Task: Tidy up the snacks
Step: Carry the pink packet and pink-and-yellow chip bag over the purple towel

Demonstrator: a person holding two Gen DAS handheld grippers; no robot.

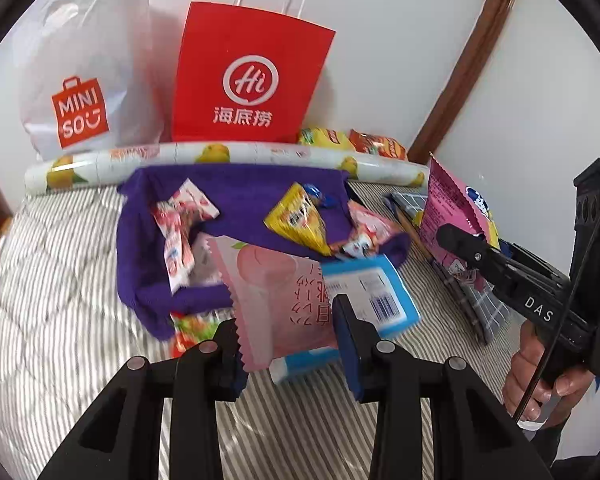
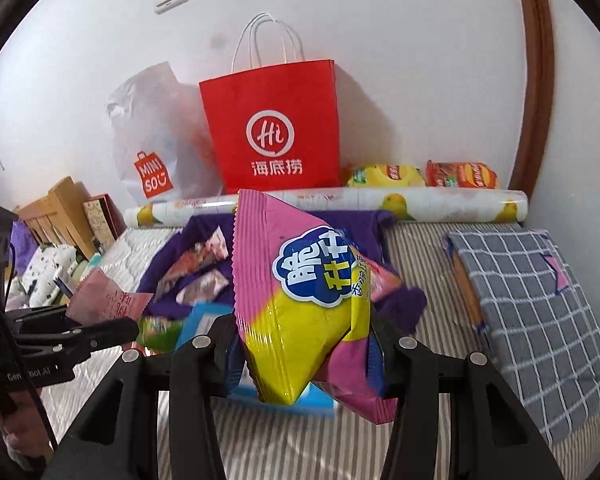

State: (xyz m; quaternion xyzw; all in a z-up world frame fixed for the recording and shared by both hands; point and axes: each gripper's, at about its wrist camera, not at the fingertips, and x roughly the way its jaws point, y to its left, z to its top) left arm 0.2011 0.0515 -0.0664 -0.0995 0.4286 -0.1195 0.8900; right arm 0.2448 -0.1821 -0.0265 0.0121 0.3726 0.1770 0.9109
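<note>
**Pink foil in both grippers, lifted clear of the pile**

Pink and yellow foil fills the right gripper: its jaws are clamped on the lower part of a puffed snack bag, which stands tilted above them, held off the bed so it can travel. The left gripper pinches a flat pale pink packet by its near edge, zigzag seam against the left pad, so the packet juts forward over the clutter rather than dragging through it.

Just beyond the left gripper lies a blue-and-white box, partly under the packet. Farther ahead of both, a purple cloth sits bunched into a shallow nest holding small red-and-white sachets and a yellow packet (likely the sorting spot, though that is a guess). To the right of the right gripper lies a grey checked cloth, folded over something flat.

Behind the purple cloth a lemon-print roll lies crosswise like a fence; past it, a red paper bag and a white plastic bag lean against the wall.
</note>
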